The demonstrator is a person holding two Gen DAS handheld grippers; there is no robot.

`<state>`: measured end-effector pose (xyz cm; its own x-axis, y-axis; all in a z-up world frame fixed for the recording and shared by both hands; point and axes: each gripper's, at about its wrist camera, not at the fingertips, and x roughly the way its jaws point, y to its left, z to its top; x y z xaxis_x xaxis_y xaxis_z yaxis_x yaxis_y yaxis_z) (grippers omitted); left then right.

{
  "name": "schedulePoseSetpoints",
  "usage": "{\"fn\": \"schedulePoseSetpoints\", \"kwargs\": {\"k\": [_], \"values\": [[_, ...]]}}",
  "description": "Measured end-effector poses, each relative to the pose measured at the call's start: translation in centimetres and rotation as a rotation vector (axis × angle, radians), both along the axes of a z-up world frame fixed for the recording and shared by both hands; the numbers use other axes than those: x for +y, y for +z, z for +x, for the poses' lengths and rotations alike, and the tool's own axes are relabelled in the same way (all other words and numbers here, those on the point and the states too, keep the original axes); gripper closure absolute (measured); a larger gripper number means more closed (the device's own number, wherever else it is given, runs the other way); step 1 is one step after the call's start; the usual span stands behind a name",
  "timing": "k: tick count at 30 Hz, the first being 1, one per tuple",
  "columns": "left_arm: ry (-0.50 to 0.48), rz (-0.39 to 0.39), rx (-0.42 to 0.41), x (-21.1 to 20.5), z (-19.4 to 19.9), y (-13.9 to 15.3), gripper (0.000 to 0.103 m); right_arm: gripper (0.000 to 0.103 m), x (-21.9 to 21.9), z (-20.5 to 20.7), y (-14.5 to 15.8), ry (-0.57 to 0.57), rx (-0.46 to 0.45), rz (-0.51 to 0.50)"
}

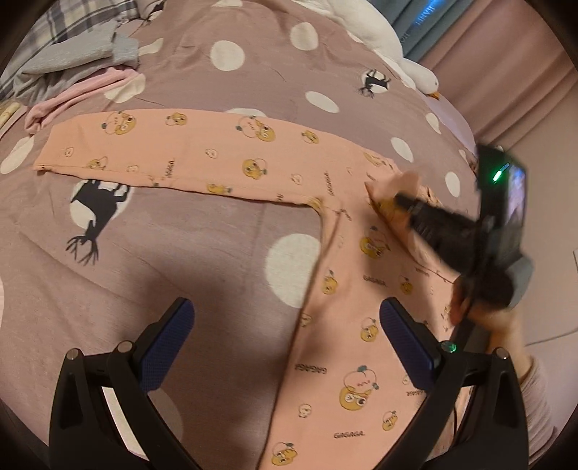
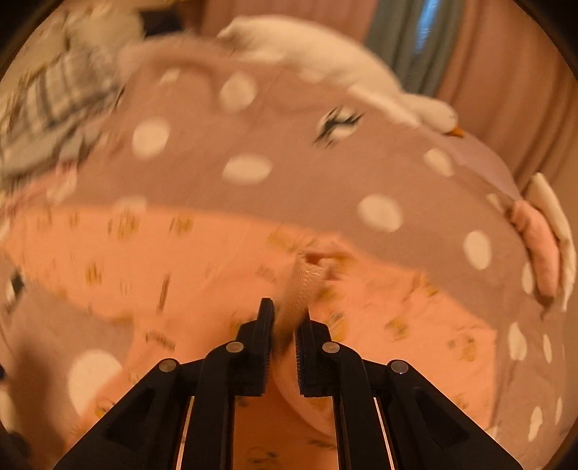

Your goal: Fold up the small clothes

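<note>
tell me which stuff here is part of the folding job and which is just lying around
In the job:
- pink trousers, spread flat on the bedspread
- right gripper, shut on a bunched bit of the trousers
- left gripper, open, holding nothing

Lying about:
- toy goose
- grey garment and pale pink garment in a heap
- curtains

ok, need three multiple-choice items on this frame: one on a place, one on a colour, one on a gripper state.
1. Where does the white goose plush lie?
A. far edge of the bed
B. on the pants
C. between the left fingers

2. Colour of the printed pants?
A. grey
B. peach-pink
C. blue

3. The right gripper is:
A. wide open, empty
B. shut on the pants
C. out of view

Answers: 1 A, it lies along the bed's far side by the curtain; 2 B, peach cloth with yellow cartoons; 3 B, fabric bunches between its closed jaws.
</note>
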<state>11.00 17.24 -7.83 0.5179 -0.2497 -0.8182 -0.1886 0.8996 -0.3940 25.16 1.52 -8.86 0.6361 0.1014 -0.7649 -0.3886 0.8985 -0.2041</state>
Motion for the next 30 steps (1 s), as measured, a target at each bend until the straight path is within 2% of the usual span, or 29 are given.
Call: {"fn": "schedulePoseSetpoints", "kwargs": {"k": [2,3,4,6,7,8,10,11,13,17,19,21,24,26,28,30], "values": [[0.016,-0.015,-0.006,0.5,0.3,0.1,0.000,0.087,0.6,-0.2,-1.4,0.035,0.038,-0.011],[0.023,-0.024,-0.011,0.7,0.4,0.1,0.000,0.072,0.5,-0.3,-1.6,0.046,0.051,-0.011],[0.030,-0.031,-0.015,0.8,0.6,0.2,0.000,0.061,0.4,-0.6,-1.6,0.085,0.077,0.020],[0.036,-0.044,-0.026,0.8,1.0,0.5,0.000,0.057,0.7,-1.4,-0.8,0.139,0.094,0.108],[0.036,-0.053,-0.033,0.7,1.3,0.7,0.000,0.055,-0.3,-2.1,0.2,0.183,0.115,0.191],[0.034,-0.062,-0.040,0.6,1.7,0.8,0.000,0.053,-0.8,-2.4,0.7,0.202,0.127,0.233],[0.026,-0.083,-0.057,0.1,2.5,1.2,0.000,0.045,-3.7,-3.3,2.4,0.239,0.152,0.403],[0.017,-0.093,-0.062,-0.3,3.1,1.4,0.001,0.044,-4.0,-4.0,2.4,0.235,0.149,0.442],[-0.007,-0.118,-0.069,-1.4,4.5,1.7,0.001,0.044,-7.5,-4.7,2.9,0.176,0.132,0.527],[-0.078,-0.161,-0.080,-4.0,7.4,2.2,0.001,0.044,-13.8,-3.1,1.2,-0.035,0.144,0.545],[-0.136,-0.218,-0.090,-5.9,9.3,2.2,0.002,0.048,-17.0,-2.2,-0.3,-0.142,0.179,0.586],[-0.170,-0.265,-0.090,-7.2,10.8,2.0,0.005,0.052,-18.6,-2.0,-0.6,-0.178,0.176,0.621],[-0.210,-0.322,-0.072,-9.2,13.3,1.0,0.019,0.058,-20.1,-1.6,-1.1,-0.226,0.162,0.666],[-0.224,-0.343,-0.052,-10.1,14.7,0.0,0.034,0.059,-20.2,-1.5,-1.4,-0.239,0.161,0.684],[-0.208,-0.324,-0.033,-10.5,15.9,-1.3,0.040,0.059,-20.2,-1.5,-1.6,-0.240,0.159,0.693],[-0.181,-0.287,-0.016,-10.4,16.7,-2.3,0.041,0.060,-20.6,-1.6,-1.9,-0.243,0.163,0.698]]}}
